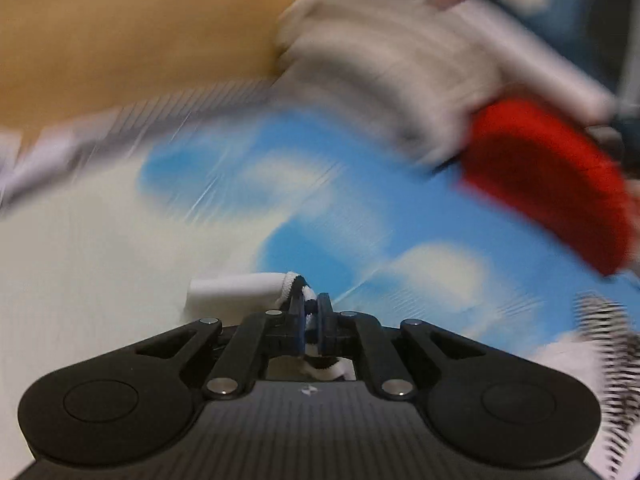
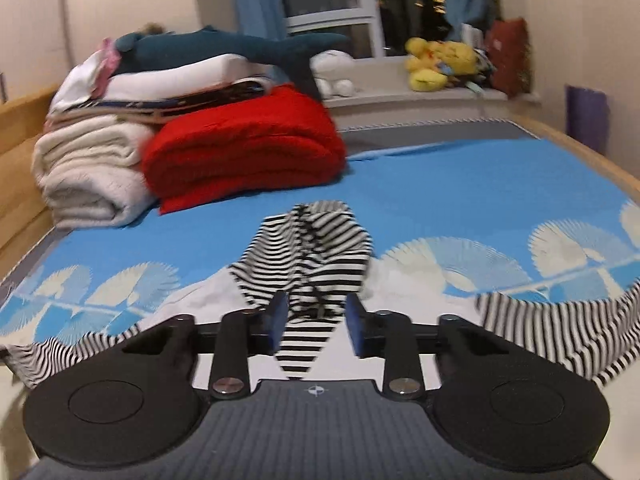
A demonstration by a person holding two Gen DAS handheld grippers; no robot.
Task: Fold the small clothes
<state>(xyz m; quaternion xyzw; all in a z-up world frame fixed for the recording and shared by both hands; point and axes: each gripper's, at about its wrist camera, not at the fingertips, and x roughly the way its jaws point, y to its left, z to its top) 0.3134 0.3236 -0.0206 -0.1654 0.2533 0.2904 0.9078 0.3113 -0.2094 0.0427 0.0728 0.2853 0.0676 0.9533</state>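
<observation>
While left gripper (image 1: 311, 314) pinches the garment's white hem (image 1: 236, 286), right gripper (image 2: 316, 320) gapes wide over striped cloth (image 2: 308, 248); an unsupported side may slump, skewing the fold.

The left gripper (image 1: 311, 308) has its two blue-padded fingers pressed tight together, a fold of white cloth (image 1: 240, 288) pinched between them. The right gripper (image 2: 316, 320) stands with fingers parted, blue pads (image 2: 357, 330) facing each other across a wide gap, striped fabric (image 2: 304, 264) lying between and ahead of them.
</observation>
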